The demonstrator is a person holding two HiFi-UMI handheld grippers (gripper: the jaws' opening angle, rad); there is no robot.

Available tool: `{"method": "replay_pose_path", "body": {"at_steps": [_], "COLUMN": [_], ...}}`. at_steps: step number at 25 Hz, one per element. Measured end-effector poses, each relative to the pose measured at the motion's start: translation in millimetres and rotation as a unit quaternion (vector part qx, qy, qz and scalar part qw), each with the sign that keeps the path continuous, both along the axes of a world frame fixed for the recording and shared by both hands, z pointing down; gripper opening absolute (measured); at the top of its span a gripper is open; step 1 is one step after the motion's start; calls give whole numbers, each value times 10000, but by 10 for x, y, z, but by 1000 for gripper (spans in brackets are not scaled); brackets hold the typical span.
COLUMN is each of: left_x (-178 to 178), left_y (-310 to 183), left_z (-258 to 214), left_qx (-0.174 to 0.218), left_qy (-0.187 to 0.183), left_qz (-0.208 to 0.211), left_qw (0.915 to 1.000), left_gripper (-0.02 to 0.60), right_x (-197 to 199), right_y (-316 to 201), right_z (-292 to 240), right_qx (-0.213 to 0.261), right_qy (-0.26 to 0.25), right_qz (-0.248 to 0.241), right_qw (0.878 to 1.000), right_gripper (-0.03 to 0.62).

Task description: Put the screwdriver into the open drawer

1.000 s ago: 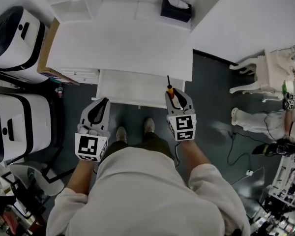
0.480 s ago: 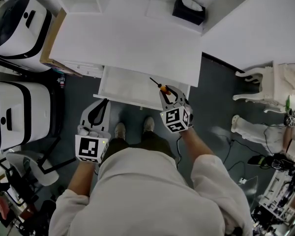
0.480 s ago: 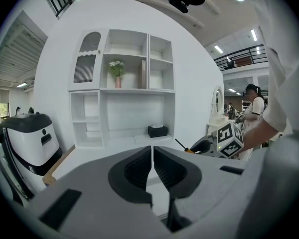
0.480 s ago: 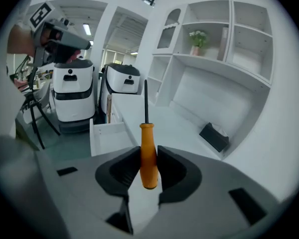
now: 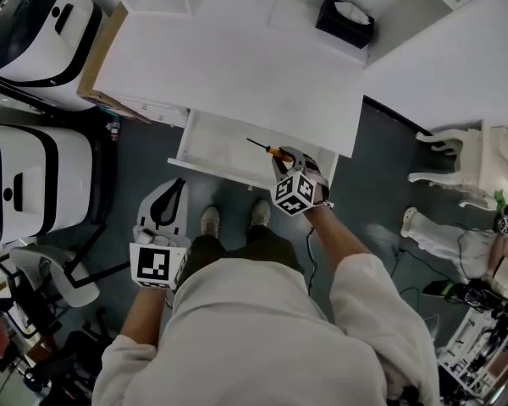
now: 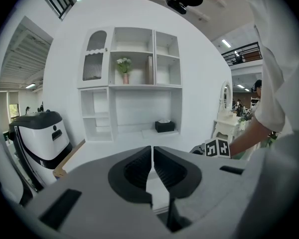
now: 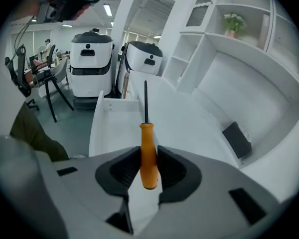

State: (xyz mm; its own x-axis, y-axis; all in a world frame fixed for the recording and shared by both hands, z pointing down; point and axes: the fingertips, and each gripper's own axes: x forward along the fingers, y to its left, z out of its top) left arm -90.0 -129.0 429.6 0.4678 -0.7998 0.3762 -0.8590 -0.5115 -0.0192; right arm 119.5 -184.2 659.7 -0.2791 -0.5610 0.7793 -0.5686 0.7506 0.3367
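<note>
The screwdriver (image 5: 273,151) has an orange handle (image 7: 148,151) and a thin dark shaft (image 7: 145,101). My right gripper (image 5: 286,161) is shut on the handle. It holds the tool over the right end of the open white drawer (image 5: 216,142), with the shaft pointing left across it. In the right gripper view the drawer (image 7: 112,126) lies below and ahead of the tip. My left gripper (image 5: 175,191) hangs in front of the drawer's left end, over the dark floor. Its jaws (image 6: 152,166) are shut with nothing between them.
The drawer sticks out from under a white desk top (image 5: 237,66) that carries a black tissue box (image 5: 349,22). Two white and black machines (image 5: 34,32) (image 5: 25,184) stand at the left. A white chair (image 5: 470,163) is at the right. The person's shoes (image 5: 209,222) are below the drawer.
My right gripper has sunk toward the drawer and rolled, so the screwdriver now points left over the drawer instead of away from me. The left gripper has barely moved.
</note>
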Motion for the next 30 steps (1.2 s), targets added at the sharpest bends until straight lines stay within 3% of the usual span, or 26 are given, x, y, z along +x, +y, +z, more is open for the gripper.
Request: {"method": "replay_pose_path", "body": {"at_steps": [5,15,30], "left_x": [-135,-217,-418], "left_y": [59,79,151], "left_z": [58,164,390], "left_qx": [-150,-295,-682], "left_qy": [21,-198,-382], "left_qz": [-221,-257,-605], "left_qw": [9996,9990,9951], "left_gripper": [17,17,18], "right_x": [-59,-128,-215], "right_y": [-15,-26,-133], "right_z": [341,1002,1721], "right_qx": [-309,-888,-1459], "right_qy": [224,581,908], "right_qz": [-175,-449,-722], "right_qw": [9991,9933,9825], "right_gripper": [112,112,112]}}
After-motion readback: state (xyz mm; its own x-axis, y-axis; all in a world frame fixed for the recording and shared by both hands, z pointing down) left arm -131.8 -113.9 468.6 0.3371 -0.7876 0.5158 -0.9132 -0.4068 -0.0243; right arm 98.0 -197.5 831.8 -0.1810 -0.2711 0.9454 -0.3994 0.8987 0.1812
